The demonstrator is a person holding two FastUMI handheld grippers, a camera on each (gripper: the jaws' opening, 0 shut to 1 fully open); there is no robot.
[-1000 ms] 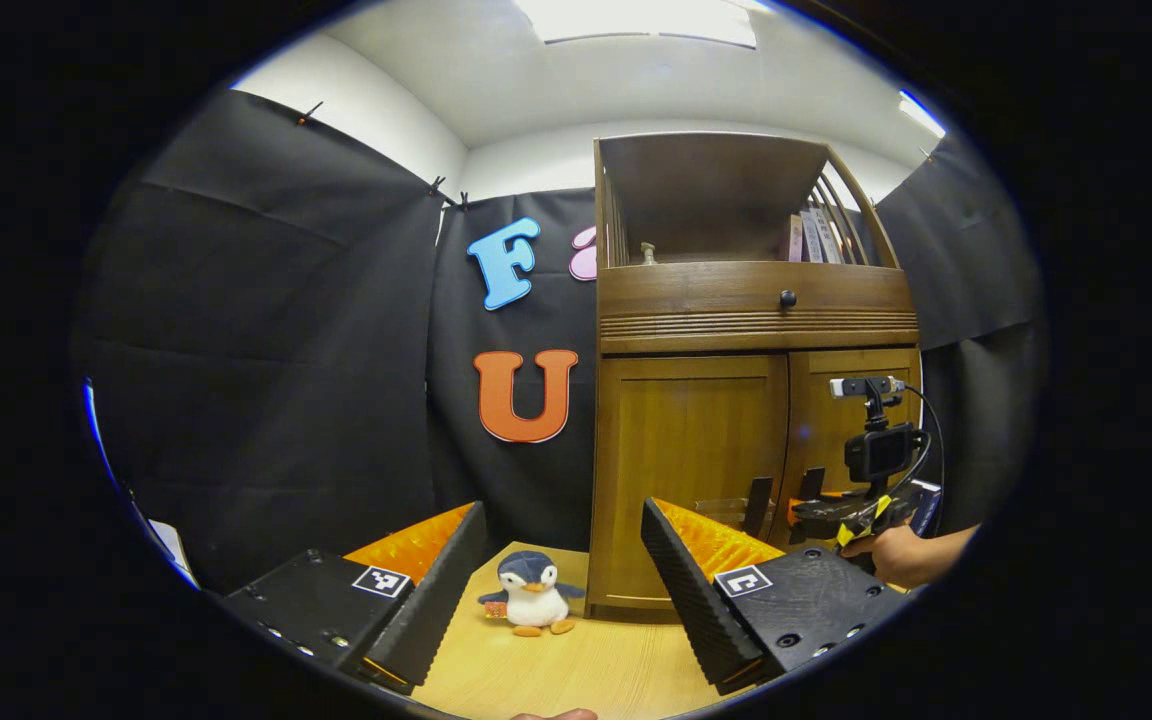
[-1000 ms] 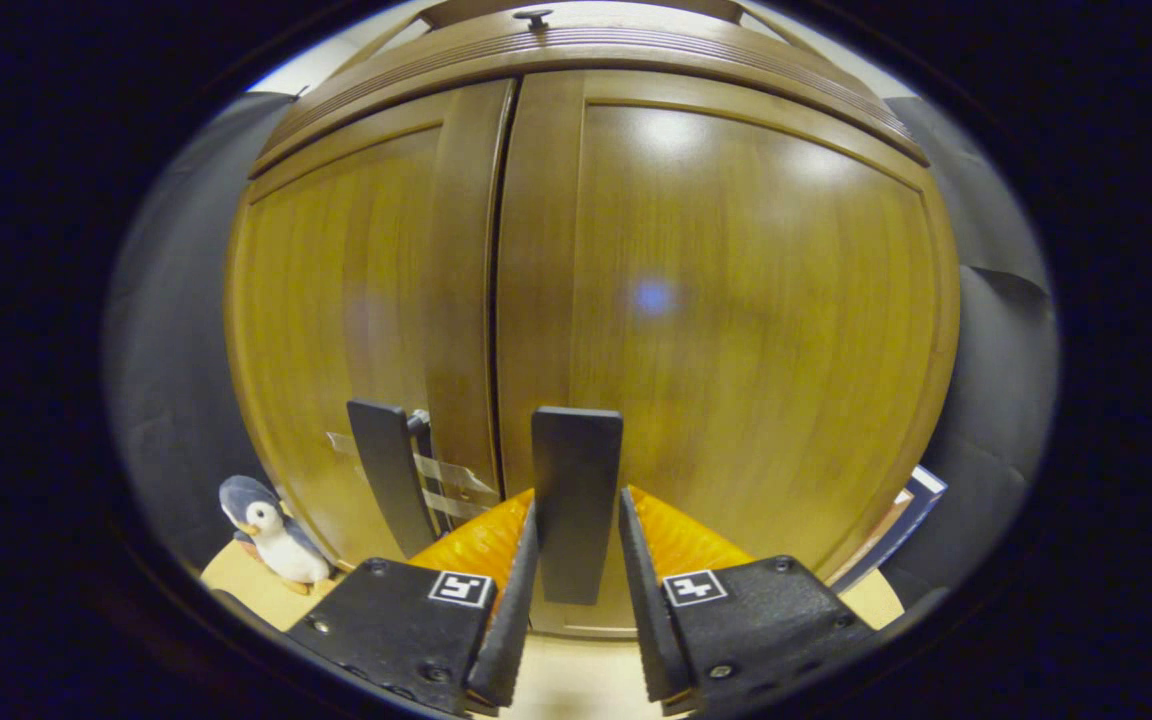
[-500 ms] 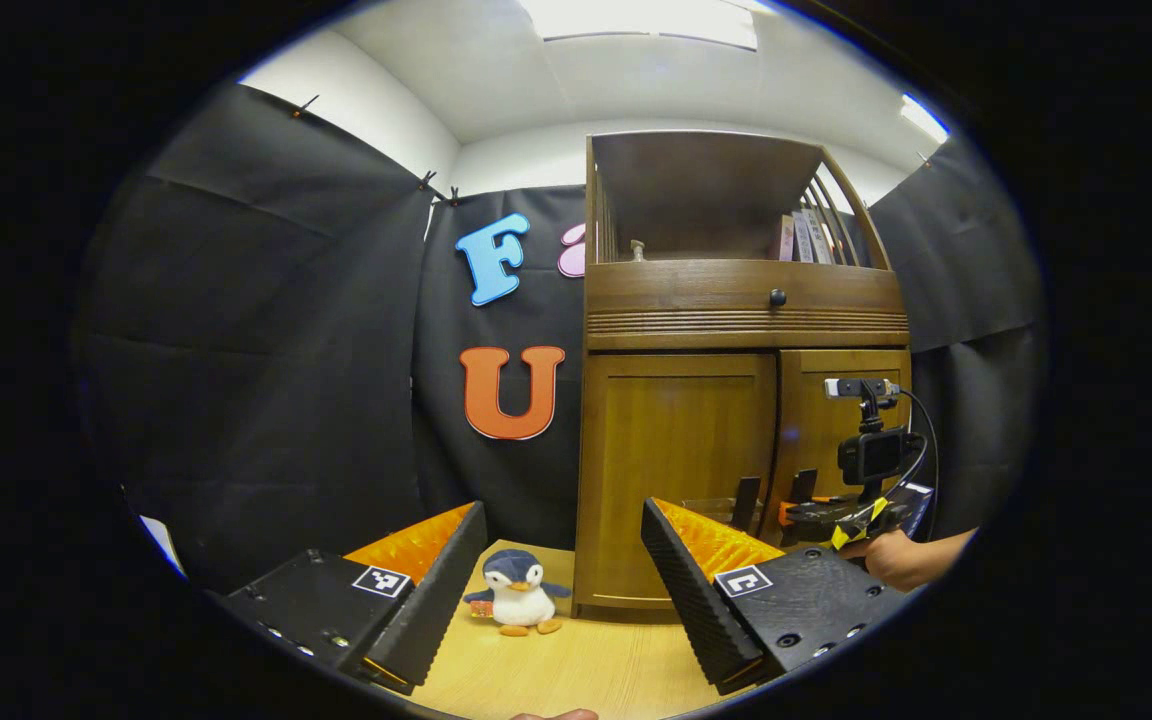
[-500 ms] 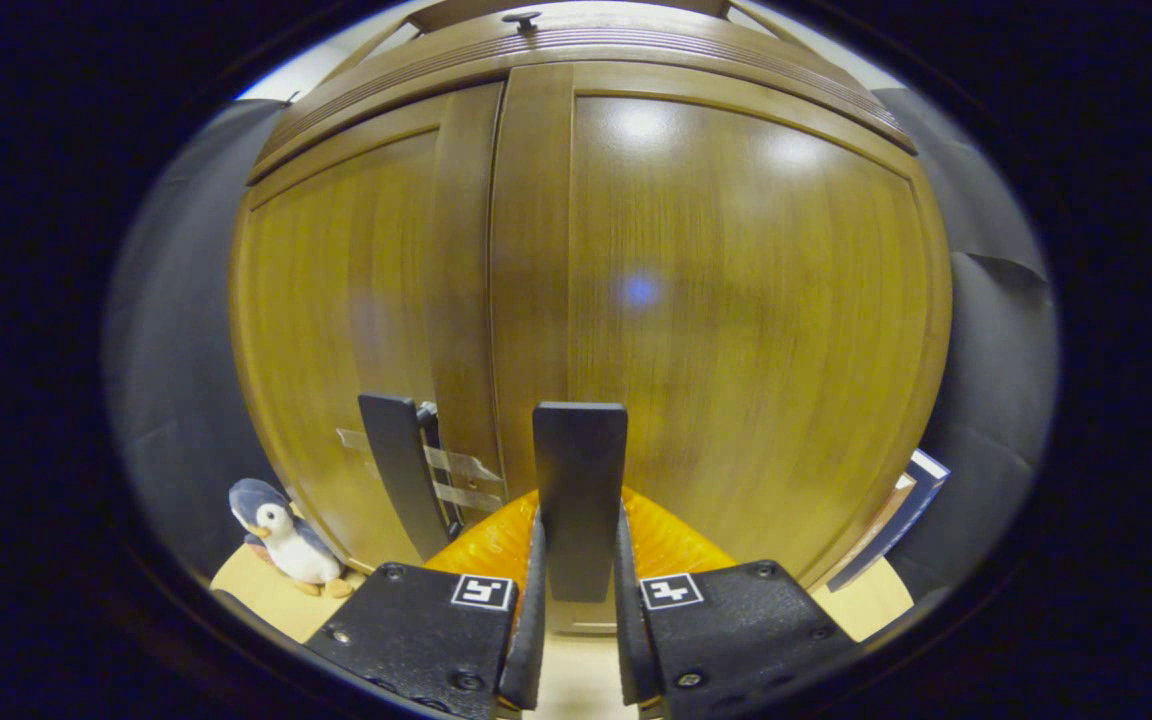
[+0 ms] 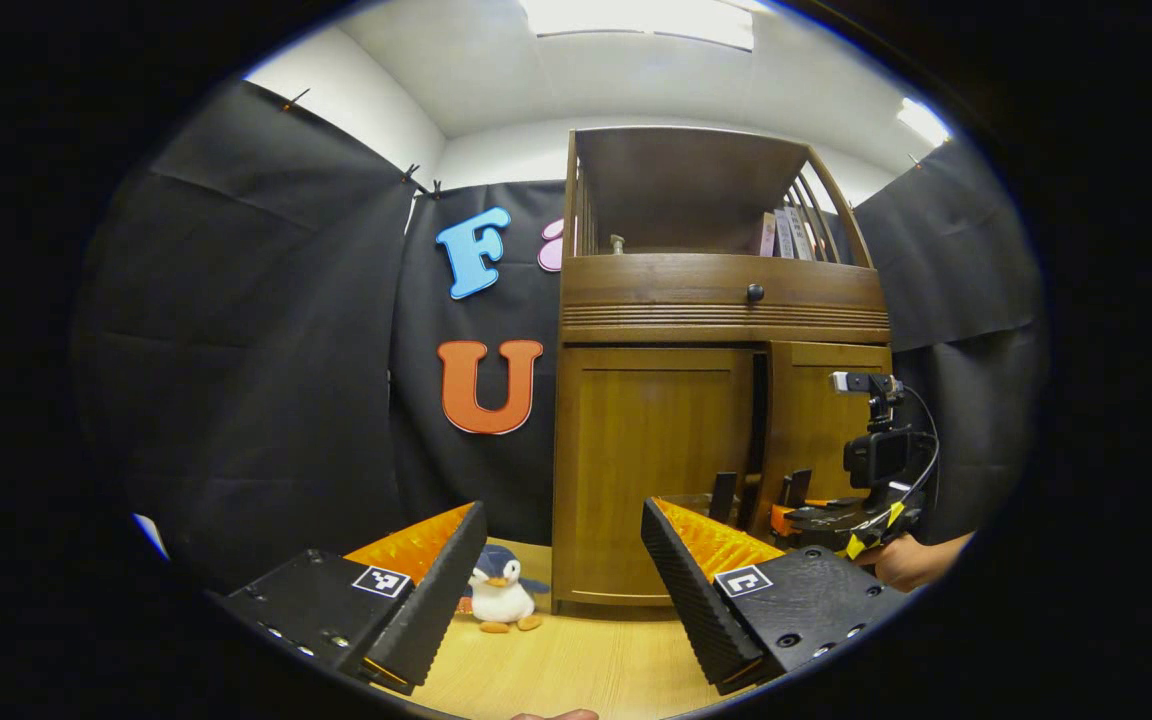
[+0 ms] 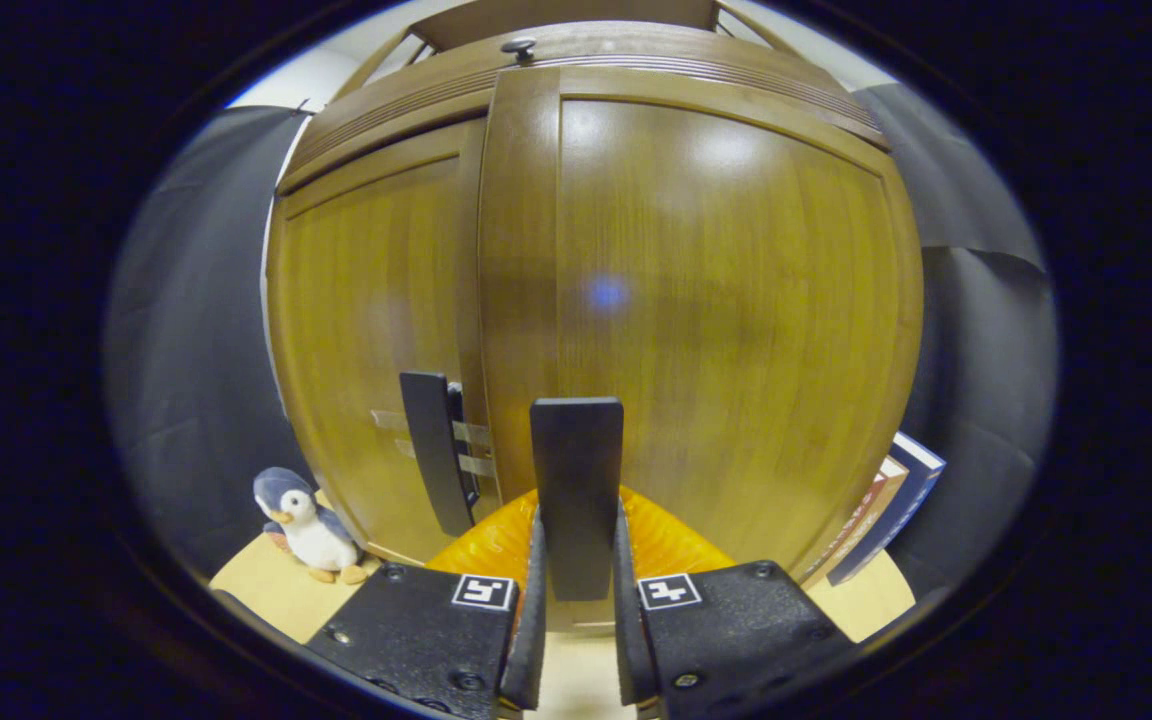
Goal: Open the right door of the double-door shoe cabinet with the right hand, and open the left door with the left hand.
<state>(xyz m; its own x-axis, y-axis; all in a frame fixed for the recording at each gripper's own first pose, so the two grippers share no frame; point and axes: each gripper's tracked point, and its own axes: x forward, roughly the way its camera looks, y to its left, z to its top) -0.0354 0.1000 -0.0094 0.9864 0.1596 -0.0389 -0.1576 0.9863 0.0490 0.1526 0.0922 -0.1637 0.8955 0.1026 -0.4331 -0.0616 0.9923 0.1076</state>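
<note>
The shoe cabinet (image 5: 716,400) stands at the centre right of the left gripper view, on the pale wooden desk (image 5: 576,660). Its right door (image 6: 716,320) is swung a little out from the left door (image 5: 656,470), and a dark gap shows between the two in the left gripper view.

In the right gripper view the right claw (image 6: 576,620) sits at the bottom centre, and its two fingers are pressed on the flat dark handle (image 6: 576,490) of the right door, which stands upright between them. The handle of the left door (image 6: 431,460) is just beside it, on the left, and nothing touches it.

The left claw (image 5: 561,570) is at the bottom of the left gripper view, spread wide and holding nothing, well apart from the cabinet. In the lower right of this view a hand (image 5: 901,562) holds the right claw against the door.

A small toy penguin (image 5: 498,600) stands on the desk near the lower left corner of the cabinet. Some books (image 6: 886,515) lean beside the cabinet at the lower right of the right gripper view. A drawer with a round knob (image 5: 755,292) is above the doors.
</note>
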